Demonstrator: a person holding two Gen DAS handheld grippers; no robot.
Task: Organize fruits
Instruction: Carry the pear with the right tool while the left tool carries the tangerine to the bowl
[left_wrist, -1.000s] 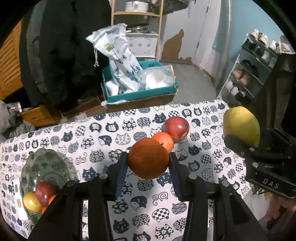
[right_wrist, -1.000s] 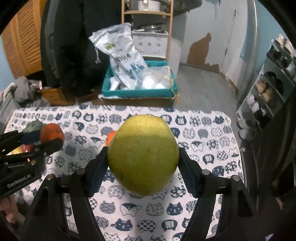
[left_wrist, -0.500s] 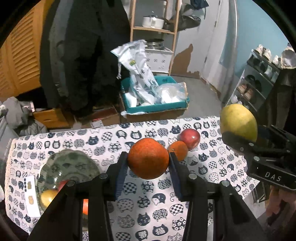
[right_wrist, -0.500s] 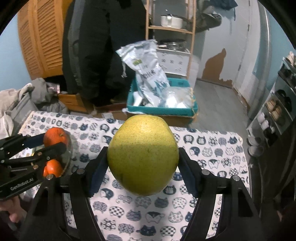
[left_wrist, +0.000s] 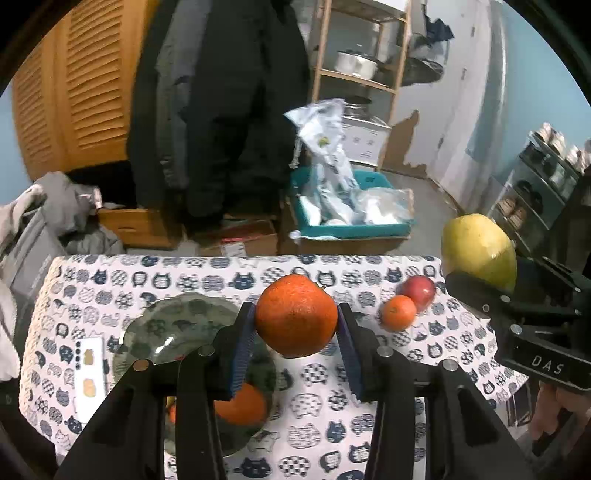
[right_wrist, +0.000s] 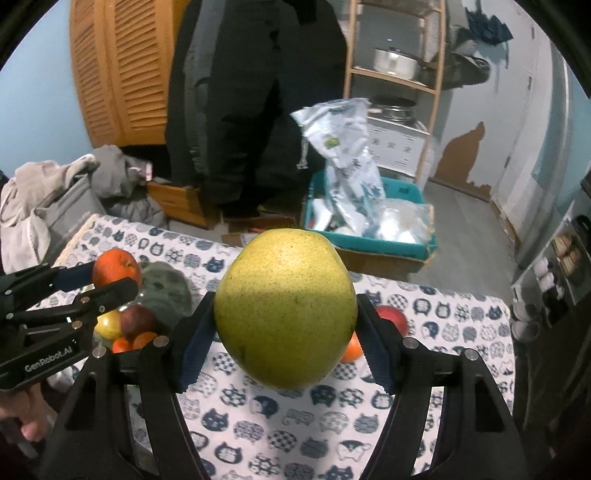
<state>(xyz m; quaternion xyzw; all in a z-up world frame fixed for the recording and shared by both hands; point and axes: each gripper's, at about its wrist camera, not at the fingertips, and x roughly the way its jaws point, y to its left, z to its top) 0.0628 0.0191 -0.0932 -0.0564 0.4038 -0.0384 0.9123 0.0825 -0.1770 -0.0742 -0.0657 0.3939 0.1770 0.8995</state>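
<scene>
Orange (left_wrist: 295, 315) pinched in left fingers (left_wrist: 243, 343), pear (right_wrist: 284, 314) in right; both probably bound for the glass bowl (left_wrist: 173, 325), lowering gently.

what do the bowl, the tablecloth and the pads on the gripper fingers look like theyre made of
Bowl: probably glass, greenish and see-through; the cat print shows through it, with glare on the wall.
Tablecloth: white cat-printed sheet, matte; fabric or vinyl, hard to tell.
Pads on the left hand-held gripper: dark blue with fine ridges, likely rubber or soft plastic, pressed against the orange.
</scene>
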